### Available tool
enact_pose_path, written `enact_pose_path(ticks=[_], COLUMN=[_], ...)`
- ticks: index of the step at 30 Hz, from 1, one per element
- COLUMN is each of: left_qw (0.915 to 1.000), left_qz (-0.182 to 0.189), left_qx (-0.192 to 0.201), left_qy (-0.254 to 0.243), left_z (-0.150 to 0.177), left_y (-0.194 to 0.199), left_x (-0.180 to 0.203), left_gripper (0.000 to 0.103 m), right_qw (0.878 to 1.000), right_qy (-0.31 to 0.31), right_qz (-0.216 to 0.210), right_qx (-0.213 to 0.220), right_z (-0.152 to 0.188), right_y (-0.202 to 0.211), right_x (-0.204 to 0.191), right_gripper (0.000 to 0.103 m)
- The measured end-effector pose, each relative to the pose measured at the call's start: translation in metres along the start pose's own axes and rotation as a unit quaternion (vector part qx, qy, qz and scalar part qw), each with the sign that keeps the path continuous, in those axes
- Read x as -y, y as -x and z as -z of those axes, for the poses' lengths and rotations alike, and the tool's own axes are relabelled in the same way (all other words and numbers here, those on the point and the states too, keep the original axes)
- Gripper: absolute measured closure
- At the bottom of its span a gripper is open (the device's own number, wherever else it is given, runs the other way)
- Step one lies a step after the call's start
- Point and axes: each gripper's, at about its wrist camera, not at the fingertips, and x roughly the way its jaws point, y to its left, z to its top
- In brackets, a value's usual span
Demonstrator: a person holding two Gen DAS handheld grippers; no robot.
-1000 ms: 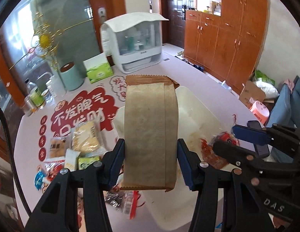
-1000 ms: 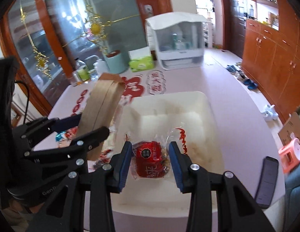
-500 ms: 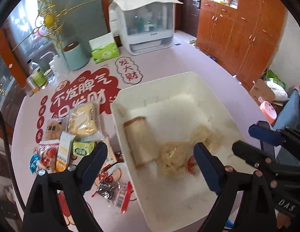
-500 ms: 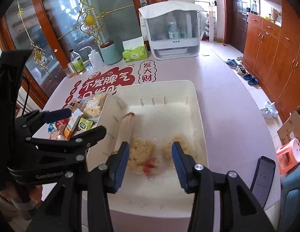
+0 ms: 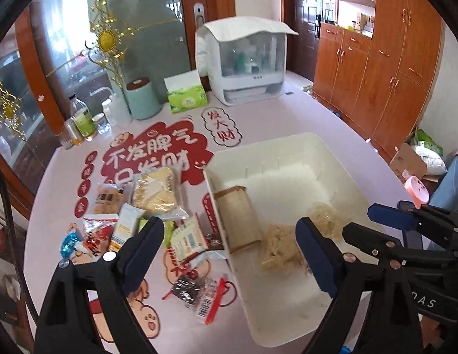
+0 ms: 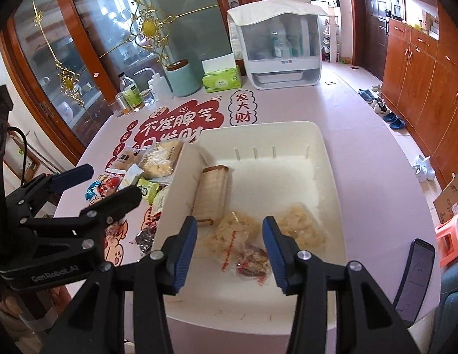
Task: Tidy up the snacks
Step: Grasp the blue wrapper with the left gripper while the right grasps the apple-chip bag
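A white bin [image 5: 288, 139] [image 6: 258, 126] sits on the pink table. Inside it a brown paper packet [image 5: 237, 218] [image 6: 212, 194] leans against the left wall. Two pale puffed-snack bags [image 5: 279, 244] [image 6: 299, 227] lie beside it, and a clear bag of red snack [image 6: 252, 262] lies on the bin floor. My left gripper [image 5: 229, 247] [image 6: 104, 183] is open and holds nothing, spanning the bin's left wall. My right gripper [image 6: 230, 250] [image 5: 385, 221] is open above the red snack bag and does not touch it. A pile of loose snack packs [image 5: 152, 191] [image 6: 158, 162] lies left of the bin.
A mint canister [image 5: 141, 97], a green tissue box [image 5: 186, 96], a white covered box [image 5: 246, 65] and bottles [image 5: 82, 118] stand at the table's back. A phone [image 6: 415, 277] lies by the right edge. A pink stool [image 6: 453, 236] and wooden cabinets stand beyond.
My left gripper let go of the brown packet, which now lies in the bin, and opened wide. My right gripper released the red snack bag into the bin. The left gripper shifted toward the pile.
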Motion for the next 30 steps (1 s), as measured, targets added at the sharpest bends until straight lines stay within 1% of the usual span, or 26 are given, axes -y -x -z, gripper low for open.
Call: enact_pose_path(ticks=[3,7,11,13,19,27,30], left_qw=[0.9999,1.0000,0.9998,0.9999,0.9998,0.9984,0.9971], left_qz=[-0.005,-0.002,-0.011,-0.002,0.000,-0.050,-0.070], left_qx=[0.009,0.005,0.010,0.012,0.003,0.023,0.024], left_qy=[-0.001,-0.003,-0.010,-0.010,0.019,0.016,0.018], left_z=[0.000,0.000,0.000,-0.001,-0.007,-0.012,-0.015], left_y=[0.007,0.015,0.026,0.033,0.049,0.075,0.085], left_x=[-0.009,-0.021,-0.034,-0.041,-0.079,-0.141,-0.174], left_gripper=[0.013,0.013,0.013,0.013,0.013,0.013,0.013], right_qw=[1.000,1.000,1.000,1.000,0.999,0.996,0.994], right_qy=[-0.001,-0.006,-0.009,-0.009,0.007,0.050,0.068], right_qz=[0.001,0.002,0.005,0.006,0.008,-0.003,-0.006], right_qx=[0.002,0.001,0.008,0.013,0.040,0.075,0.084], right_z=[-0.001,-0.002,-0.005,-0.008,-0.019,-0.042,-0.052], right_y=[0.002,0.002,0.005,0.006,0.018,0.029,0.029], right_x=[-0.007,-0.016,-0.028,-0.036,-0.064,-0.119,-0.143], right_gripper=[0.056,0.056,0.056,0.056,0.056,0.053,0.051])
